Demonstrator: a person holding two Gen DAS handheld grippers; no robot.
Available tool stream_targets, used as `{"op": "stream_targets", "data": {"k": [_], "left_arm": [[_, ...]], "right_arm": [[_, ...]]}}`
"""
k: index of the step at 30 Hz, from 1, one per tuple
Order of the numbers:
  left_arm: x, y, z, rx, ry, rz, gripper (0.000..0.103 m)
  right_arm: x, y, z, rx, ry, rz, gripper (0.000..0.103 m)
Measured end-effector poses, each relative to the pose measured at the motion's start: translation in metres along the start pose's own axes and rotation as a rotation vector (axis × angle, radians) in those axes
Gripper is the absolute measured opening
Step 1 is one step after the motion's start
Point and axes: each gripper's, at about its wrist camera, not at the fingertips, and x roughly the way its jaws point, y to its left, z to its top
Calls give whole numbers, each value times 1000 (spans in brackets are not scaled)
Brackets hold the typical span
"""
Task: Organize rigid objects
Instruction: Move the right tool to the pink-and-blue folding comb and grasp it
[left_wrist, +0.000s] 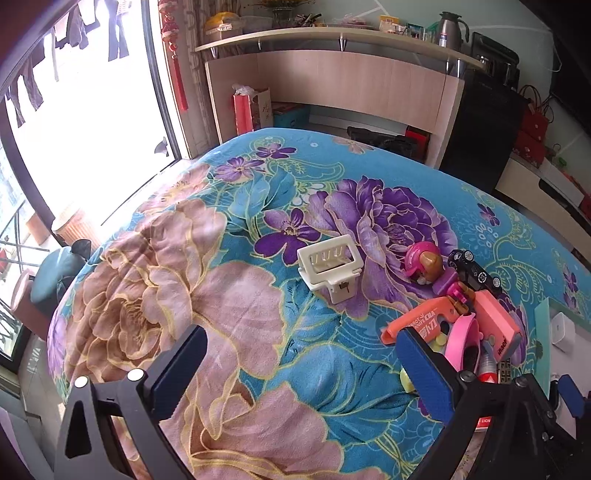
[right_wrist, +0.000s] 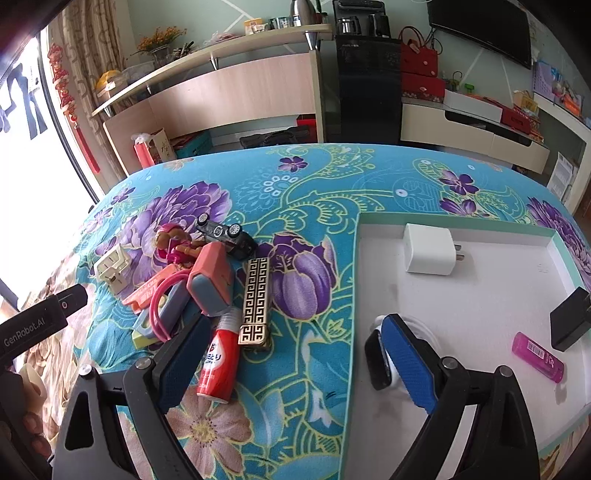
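So the floral blanket (right_wrist: 303, 177) covers the whole surface, can't tell if it's a bed or a desk underneath. On my right side sits the white tray (right_wrist: 480, 317), already holding a white charger (right_wrist: 430, 250), a black block (right_wrist: 570, 319) and a little pink stick (right_wrist: 537, 356). Something black and white lies in the tray right behind my right finger, can't make out what.

The pile of stuff still to sort is left of the tray: salmon box (right_wrist: 210, 280), gold-patterned bar (right_wrist: 255, 301), red tube (right_wrist: 218, 363), orange toy knife (left_wrist: 424, 319), black toy car (right_wrist: 225, 236), pink figure (right_wrist: 173, 245), all tangled with a pink loop (right_wrist: 160, 302). The cream clip (left_wrist: 330, 267) sits apart.

Both my right gripper (right_wrist: 291, 358) and left gripper (left_wrist: 306, 373) have jaws spread wide, holding nothing.

My worry: grab anything from that heap and the loop could drag neighbours along. Soft blanket too, so the tube could roll.
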Motion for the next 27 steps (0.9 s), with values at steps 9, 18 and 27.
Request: {"op": "stream_targets", "data": {"k": [9,18,27], "left_arm": [[4,3,-1,-15,15,-27,103],[16,-6,2,-33,37,-59,103],[31,-10,7,-98,46,-41,103]], "right_arm": [[5,36,-8,-123,-5,15,94],[10,37,1,-125,-60,37,84],[22,35,16,-93,-59,77,61]]}}
